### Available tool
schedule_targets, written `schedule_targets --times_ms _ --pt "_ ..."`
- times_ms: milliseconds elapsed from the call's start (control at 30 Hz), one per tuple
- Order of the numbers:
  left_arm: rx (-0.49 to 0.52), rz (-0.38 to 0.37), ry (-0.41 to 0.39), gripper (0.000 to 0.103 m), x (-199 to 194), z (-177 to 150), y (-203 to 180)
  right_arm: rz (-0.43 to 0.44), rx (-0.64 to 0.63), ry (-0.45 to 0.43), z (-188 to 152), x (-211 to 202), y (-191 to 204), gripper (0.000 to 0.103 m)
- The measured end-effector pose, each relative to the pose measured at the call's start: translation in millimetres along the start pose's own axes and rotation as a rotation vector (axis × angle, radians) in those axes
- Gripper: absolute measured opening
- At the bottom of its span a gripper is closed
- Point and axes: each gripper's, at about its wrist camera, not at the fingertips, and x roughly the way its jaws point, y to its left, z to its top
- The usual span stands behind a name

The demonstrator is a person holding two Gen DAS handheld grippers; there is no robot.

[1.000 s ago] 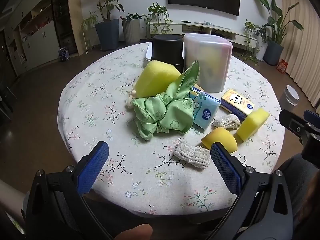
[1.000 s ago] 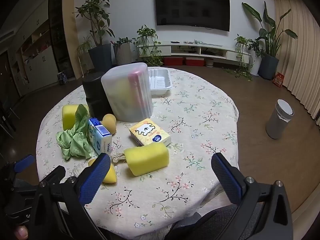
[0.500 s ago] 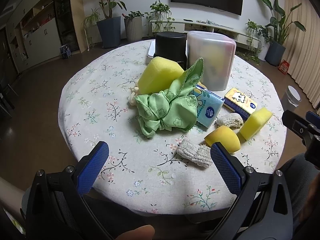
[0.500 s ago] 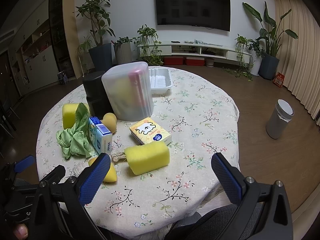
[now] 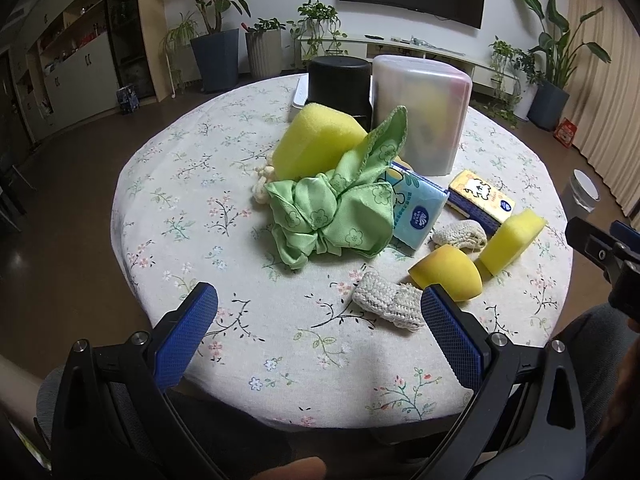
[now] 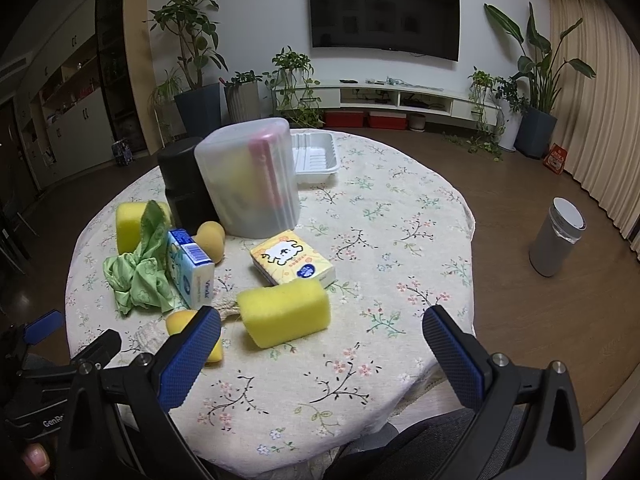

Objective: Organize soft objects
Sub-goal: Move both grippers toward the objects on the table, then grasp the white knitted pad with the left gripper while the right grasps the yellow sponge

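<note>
Round table (image 5: 192, 184) w/ a flowery cloth sits in a living room, plants and a TV behind.

Left view: left gripper (image 5: 318, 320) hangs low at the near edge, fingers spread wide, holding nothing. Green cloth (image 5: 332, 216) lies bunched in the middle. Big sponge (image 5: 316, 144) is just behind the cloth, touching it. Blue tissue pack (image 5: 416, 212) is right of the cloth. Knit pad (image 5: 386, 304) is in front of the cloth, near the right finger. Clear box (image 5: 420, 116) stands behind the cloth.

Right view: right gripper (image 6: 322, 344) also spread wide, empty. Long sponge (image 6: 286, 312) lies right of the cloth (image 6: 138, 276), just past the left finger. Yellow tissue pack (image 6: 292, 262) sits behind it. White tray (image 6: 314, 156) is at the far edge.

Guess: all this stuff is light and squishy. Sponge will dent, so pinch it across the short sides, mid-way. Cloth is floppy; grab the thick bunched part.
</note>
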Motion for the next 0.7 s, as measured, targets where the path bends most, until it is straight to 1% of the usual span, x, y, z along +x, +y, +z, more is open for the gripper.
schedule_targets --times_ms 200,367,533,700 --pt "0.009 -0.034 0.026 0.103 9.1 -4.4 -4.5 0.02 -0.018 0.012 0.5 6.1 -1.5 0.103" --pt "0.022 -0.088 0.048 0.103 15.4 -7.9 -10.9 0.1 -0.038 0.054 1.9 20.9 3.7 0.102" --pt "0.028 -0.12 0.06 0.103 23.1 -9.1 -14.2 0.097 -0.034 0.093 1.8 40.4 1.6 0.101" --pt "0.015 -0.152 0.057 0.103 27.7 -10.6 -11.9 0.132 -0.027 0.126 -1.9 53.2 3.2 0.1"
